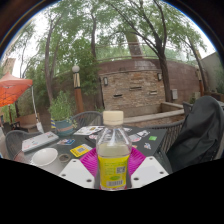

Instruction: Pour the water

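Observation:
A clear plastic bottle (pixel 113 152) with a white cap and a yellow label stands upright between my fingers. My gripper (pixel 113 166) is shut on the bottle, with both magenta pads (pixel 90 162) pressing its sides at label height. The bottle holds pale liquid and is lifted in front of a dark outdoor table (pixel 150 145). A white bowl (pixel 44 157) sits on the table left of the fingers. The bottle's base is hidden below.
Cards and small packets (pixel 82 150) lie scattered on the table. A potted plant (pixel 62 112) stands at the back left, a dark chair (pixel 196 132) on the right. Beyond are a stone wall (pixel 135 85), trees and a red umbrella (pixel 12 88).

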